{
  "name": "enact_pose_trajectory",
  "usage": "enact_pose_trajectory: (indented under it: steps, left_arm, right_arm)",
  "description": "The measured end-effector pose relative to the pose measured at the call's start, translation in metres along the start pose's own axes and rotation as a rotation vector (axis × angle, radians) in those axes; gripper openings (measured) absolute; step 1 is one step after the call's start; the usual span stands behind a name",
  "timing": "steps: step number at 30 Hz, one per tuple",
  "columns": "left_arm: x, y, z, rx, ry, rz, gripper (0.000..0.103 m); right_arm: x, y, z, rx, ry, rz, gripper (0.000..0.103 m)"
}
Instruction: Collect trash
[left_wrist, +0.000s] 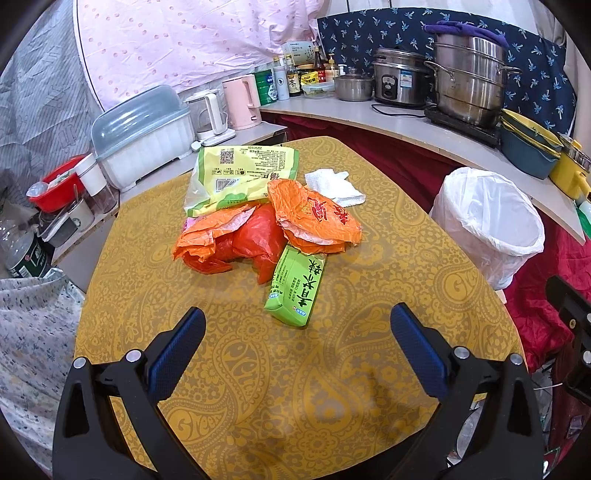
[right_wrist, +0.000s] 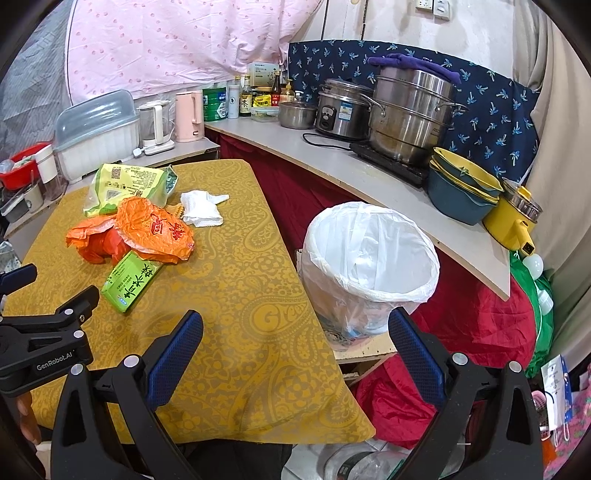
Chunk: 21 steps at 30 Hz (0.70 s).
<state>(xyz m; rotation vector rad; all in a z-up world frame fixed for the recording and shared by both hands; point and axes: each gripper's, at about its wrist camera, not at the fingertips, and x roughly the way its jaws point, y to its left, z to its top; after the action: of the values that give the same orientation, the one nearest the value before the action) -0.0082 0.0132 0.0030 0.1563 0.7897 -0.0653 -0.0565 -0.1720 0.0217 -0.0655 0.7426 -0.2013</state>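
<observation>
A pile of trash lies on the yellow patterned table (left_wrist: 295, 387): a green tea carton (left_wrist: 295, 286), crumpled orange bags (left_wrist: 314, 218), a red bag (left_wrist: 255, 240), a yellow-green food packet (left_wrist: 240, 173) and a white tissue (left_wrist: 334, 184). My left gripper (left_wrist: 297, 332) is open and empty, just short of the carton. My right gripper (right_wrist: 295, 332) is open and empty over the table's right edge (right_wrist: 295, 295), beside the white-lined trash bin (right_wrist: 369, 254). The carton (right_wrist: 131, 282), orange bags (right_wrist: 155, 229) and tissue (right_wrist: 201, 208) also show in the right wrist view, where the left gripper's body is at the left edge.
The bin (left_wrist: 487, 221) stands right of the table. A counter (left_wrist: 406, 125) behind holds steel pots (left_wrist: 469, 81), a rice cooker (left_wrist: 400, 77), bottles and stacked bowls (left_wrist: 528, 147). A dish box (left_wrist: 144, 136) and kettles (left_wrist: 242, 101) stand at the back left.
</observation>
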Motion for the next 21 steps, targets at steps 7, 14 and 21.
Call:
enact_pose_trajectory:
  steps: [7, 14, 21]
  left_arm:
    - [-0.0009, 0.0008, 0.0008, -0.009, 0.001, -0.007, 0.095]
    - [-0.0062, 0.0013, 0.0055, -0.013, -0.013, -0.012, 0.095]
    - [-0.0085, 0.002, 0.0087, -0.016, -0.025, -0.01, 0.095]
  right_arm:
    - [-0.0005, 0.0003, -0.0003, 0.0, -0.001, 0.004, 0.096]
    - [-0.0003, 0.0018, 0.0002, 0.004, -0.003, 0.002, 0.096]
    - [-0.0006, 0.0037, 0.0035, 0.012, -0.011, 0.004, 0.096]
